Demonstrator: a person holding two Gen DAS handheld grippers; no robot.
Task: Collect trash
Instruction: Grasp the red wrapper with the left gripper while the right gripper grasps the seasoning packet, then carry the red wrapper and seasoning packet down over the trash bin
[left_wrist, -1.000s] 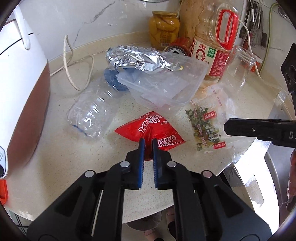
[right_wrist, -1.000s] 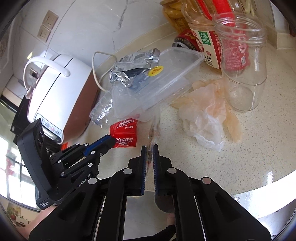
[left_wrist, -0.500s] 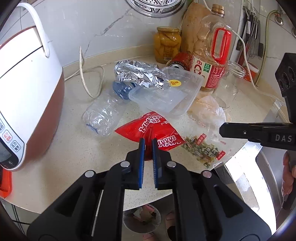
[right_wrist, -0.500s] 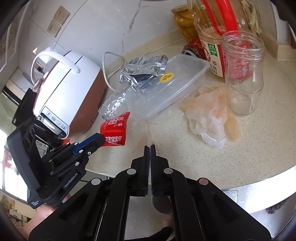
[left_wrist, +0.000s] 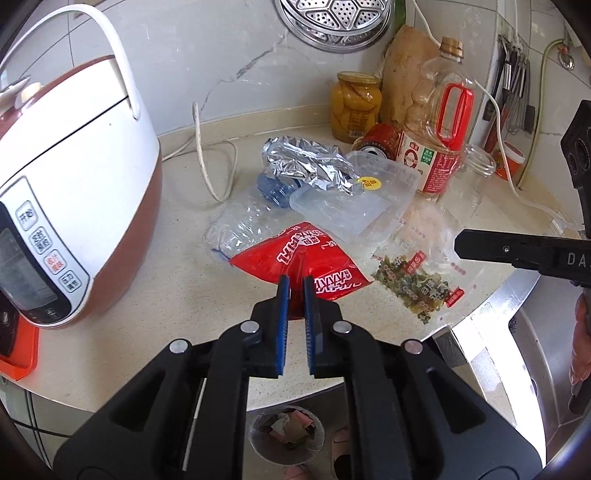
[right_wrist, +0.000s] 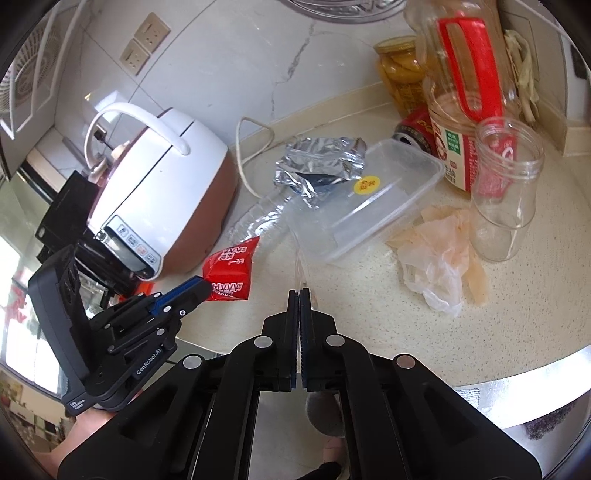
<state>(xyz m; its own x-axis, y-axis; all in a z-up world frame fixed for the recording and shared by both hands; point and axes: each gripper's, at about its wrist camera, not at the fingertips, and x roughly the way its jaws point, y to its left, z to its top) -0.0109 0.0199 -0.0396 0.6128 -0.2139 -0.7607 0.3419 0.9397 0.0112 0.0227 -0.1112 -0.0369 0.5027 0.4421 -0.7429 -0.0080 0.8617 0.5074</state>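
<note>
Your left hand-held gripper clamps red snack packet by near corner, lifted off desk. Right hand-held gripper pinches clear pickle sachet edge, at packet's 3 o'clock. Bin sits below at 6 o'clock, likely drop target.

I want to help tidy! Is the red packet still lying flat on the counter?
No, the left gripper holds the red packet up off the counter.
</note>
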